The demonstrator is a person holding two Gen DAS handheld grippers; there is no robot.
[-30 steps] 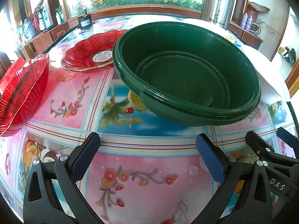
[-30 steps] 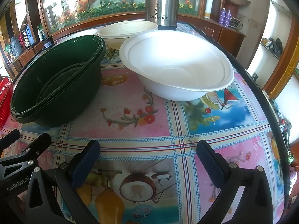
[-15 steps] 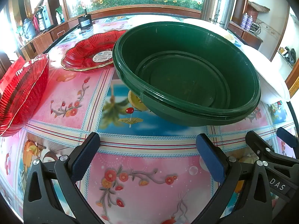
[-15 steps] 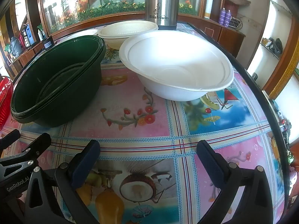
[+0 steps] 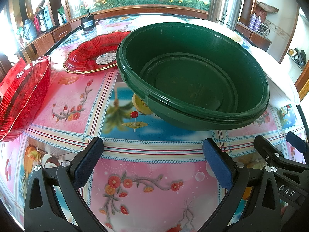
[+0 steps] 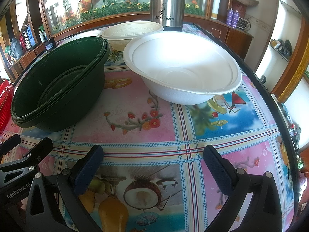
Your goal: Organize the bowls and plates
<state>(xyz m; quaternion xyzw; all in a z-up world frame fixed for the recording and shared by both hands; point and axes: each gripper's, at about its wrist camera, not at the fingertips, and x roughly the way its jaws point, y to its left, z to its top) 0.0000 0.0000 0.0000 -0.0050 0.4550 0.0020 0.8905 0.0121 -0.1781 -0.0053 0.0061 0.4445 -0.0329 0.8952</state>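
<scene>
My left gripper (image 5: 152, 158) and right gripper (image 6: 153, 159) gape empty before the nested dark-green plastic bowls (image 5: 193, 77), with the wide white foam bowl (image 6: 183, 67) beside them unsorted.

Reads "Böstrium" on the steel flask (image 6: 167, 2); "DAS" on right gripper (image 5: 285, 190), "GenRobot.AI" on left gripper (image 6: 18, 192) (plate sticker illegible).

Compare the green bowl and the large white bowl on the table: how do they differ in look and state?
The green bowl is dark and glossy with steep walls; the white bowl is matte with wide flaring sides. The green one shows doubled rim lines, so it looks like nested bowls, while the white one shows a faint second edge at most. Green sits left, white right, apart from each other. Both stand upright, hold nothing loose, and are ungripped.
</scene>
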